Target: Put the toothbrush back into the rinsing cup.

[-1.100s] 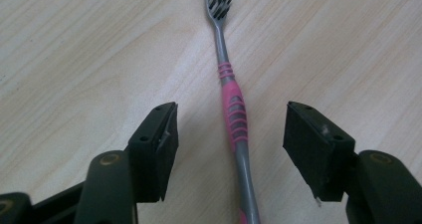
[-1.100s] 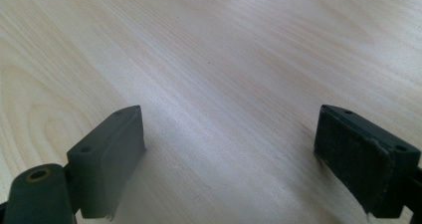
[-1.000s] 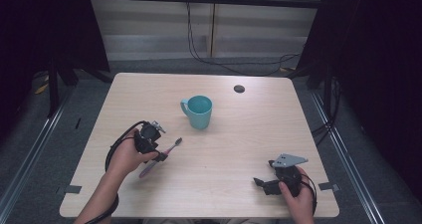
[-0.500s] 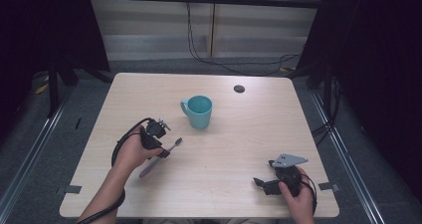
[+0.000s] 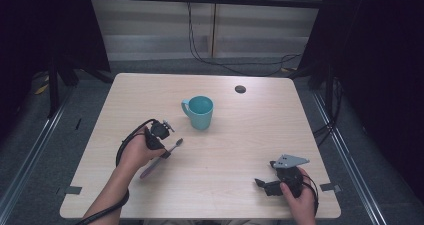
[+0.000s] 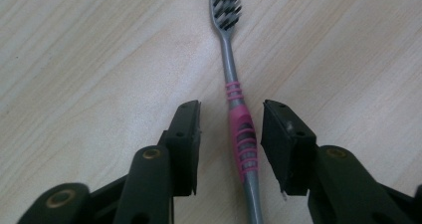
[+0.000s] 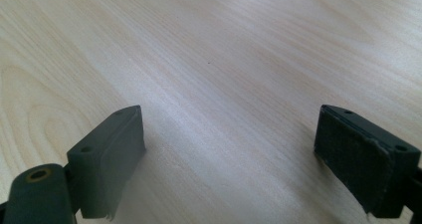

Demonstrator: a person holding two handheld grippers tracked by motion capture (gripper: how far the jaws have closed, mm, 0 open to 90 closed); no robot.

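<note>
A grey and pink toothbrush point(image 6: 242, 134) lies flat on the wooden table point(image 5: 260, 130), bristles pointing toward the teal cup point(image 5: 200, 112). My left gripper point(image 6: 232, 112) points down over it with one jaw on each side of the pink handle. Its jaws have just been closing, and a narrow gap still shows on both sides. In the high view the left gripper point(image 5: 164, 152) covers the middle of the toothbrush point(image 5: 148, 171). My right gripper point(image 5: 262, 184) rests near the front right corner, and its jaws point(image 7: 229, 129) stand open over bare wood.
The teal cup stands upright near the table's middle, handle to the left. A small dark round spot point(image 5: 240, 89) sits near the far edge. Cables trail from both grippers, and dark curtains flank the table.
The left hand has shifted slightly over the toothbrush. The right hand has kept still.
</note>
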